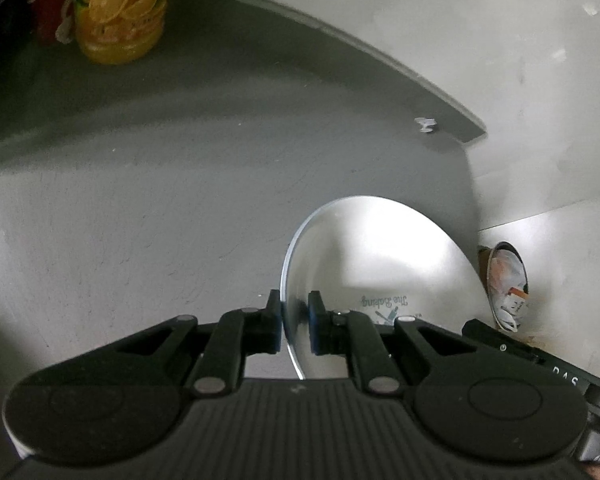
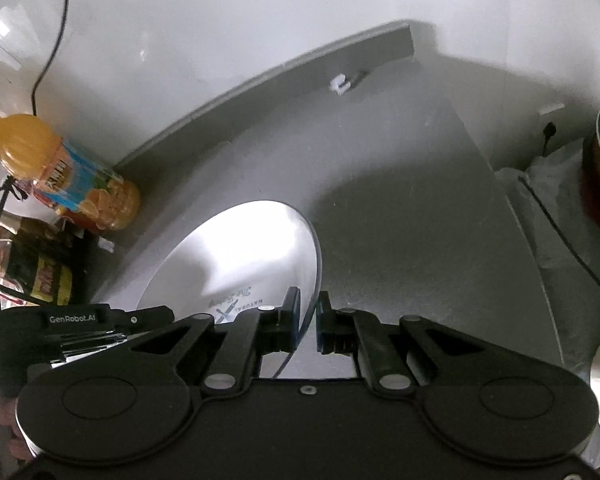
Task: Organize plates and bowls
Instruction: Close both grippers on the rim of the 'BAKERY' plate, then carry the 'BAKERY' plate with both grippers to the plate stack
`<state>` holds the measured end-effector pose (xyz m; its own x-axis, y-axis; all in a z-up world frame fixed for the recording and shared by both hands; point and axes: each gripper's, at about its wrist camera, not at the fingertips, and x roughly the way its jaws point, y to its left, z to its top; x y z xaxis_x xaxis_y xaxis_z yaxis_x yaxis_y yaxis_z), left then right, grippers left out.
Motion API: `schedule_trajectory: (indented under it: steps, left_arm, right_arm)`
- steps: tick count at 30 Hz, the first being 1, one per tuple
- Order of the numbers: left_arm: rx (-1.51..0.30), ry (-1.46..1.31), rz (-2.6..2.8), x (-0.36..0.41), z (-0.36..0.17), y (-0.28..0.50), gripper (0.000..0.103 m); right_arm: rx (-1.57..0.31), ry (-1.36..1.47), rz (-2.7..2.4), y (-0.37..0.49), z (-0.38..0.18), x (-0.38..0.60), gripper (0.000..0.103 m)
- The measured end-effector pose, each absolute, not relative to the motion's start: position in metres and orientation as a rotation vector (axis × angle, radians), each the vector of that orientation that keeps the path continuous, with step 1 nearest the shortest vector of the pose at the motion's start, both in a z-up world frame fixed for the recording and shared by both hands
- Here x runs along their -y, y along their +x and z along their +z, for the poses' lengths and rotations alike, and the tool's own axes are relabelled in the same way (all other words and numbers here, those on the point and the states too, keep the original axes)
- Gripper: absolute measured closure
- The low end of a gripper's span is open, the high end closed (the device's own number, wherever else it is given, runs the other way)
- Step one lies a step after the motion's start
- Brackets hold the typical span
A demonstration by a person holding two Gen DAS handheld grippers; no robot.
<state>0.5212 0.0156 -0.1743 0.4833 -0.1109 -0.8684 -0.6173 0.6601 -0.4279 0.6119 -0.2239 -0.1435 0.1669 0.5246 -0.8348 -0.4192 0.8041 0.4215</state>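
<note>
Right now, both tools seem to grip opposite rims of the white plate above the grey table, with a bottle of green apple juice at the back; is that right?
Not quite: the bottle holds orange juice, as the left wrist view shows. Otherwise yes: the left tool and right tool grip opposite rims of the plate above the table.

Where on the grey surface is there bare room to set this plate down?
The grey surface is bare ahead, between the plate and the raised back ledge. The left corner is crowded: orange juice bottle, dark bottle.

Left gripper (image 1: 294, 326) is pinching the plate (image 1: 380, 264) rim between nearly closed fingers. Right gripper (image 2: 309, 322) is straddling the opposite rim, its outer finger standing slightly clear.
</note>
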Motion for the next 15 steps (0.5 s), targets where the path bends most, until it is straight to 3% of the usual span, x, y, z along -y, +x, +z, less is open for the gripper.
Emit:
schedule_trajectory:
  steps: [15]
  left_arm:
    - [-0.984, -0.793, 0.321, -0.022, -0.14, 0.475, 0.092]
  right_arm:
    - [-1.159, 0.136, 0.676, 0.564, -0.111, 0.223, 0.095]
